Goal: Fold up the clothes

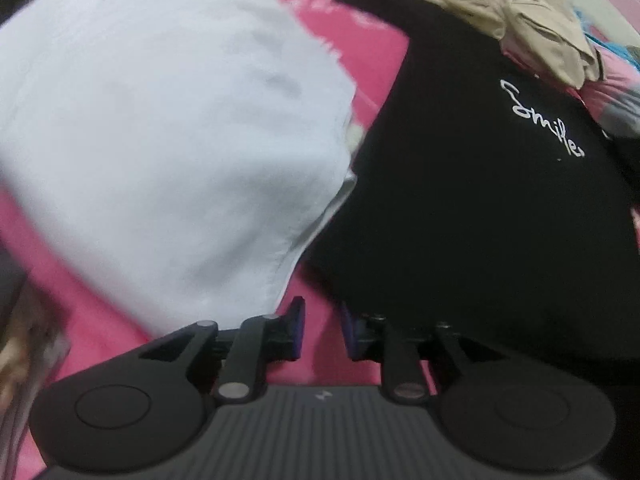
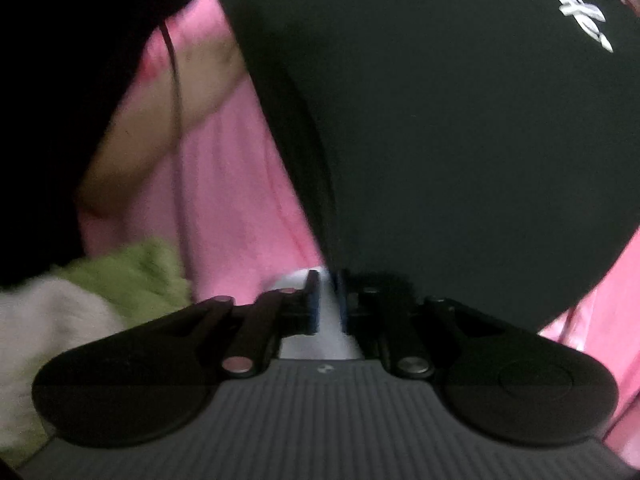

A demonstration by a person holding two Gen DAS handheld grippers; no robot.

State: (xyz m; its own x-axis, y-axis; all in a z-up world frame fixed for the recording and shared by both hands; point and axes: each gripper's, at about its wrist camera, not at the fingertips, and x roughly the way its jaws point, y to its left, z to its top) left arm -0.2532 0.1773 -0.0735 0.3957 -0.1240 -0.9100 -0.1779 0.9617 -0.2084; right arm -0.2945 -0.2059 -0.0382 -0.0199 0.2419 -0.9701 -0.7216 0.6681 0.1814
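A black T-shirt (image 1: 460, 208) with white script lettering lies spread on the pink bed sheet (image 1: 360, 52). Left of it lies a white garment (image 1: 168, 128), blurred. My left gripper (image 1: 322, 316) hovers over the strip of sheet between the two, its jaws apart with only pink sheet showing between them. In the right wrist view the black T-shirt (image 2: 440, 120) fills the upper right. My right gripper (image 2: 327, 300) sits at its lower edge, jaws a narrow gap apart, and a white patch of cloth (image 2: 292, 278) shows in that gap and just beyond the fingertips.
A beige garment (image 1: 532, 20) is heaped at the far right of the bed beside something blue (image 1: 608, 46). Green cloth (image 2: 132, 272) and white cloth (image 2: 48, 320) lie at the right gripper's left. A dark mass (image 2: 52, 100) fills the upper left there.
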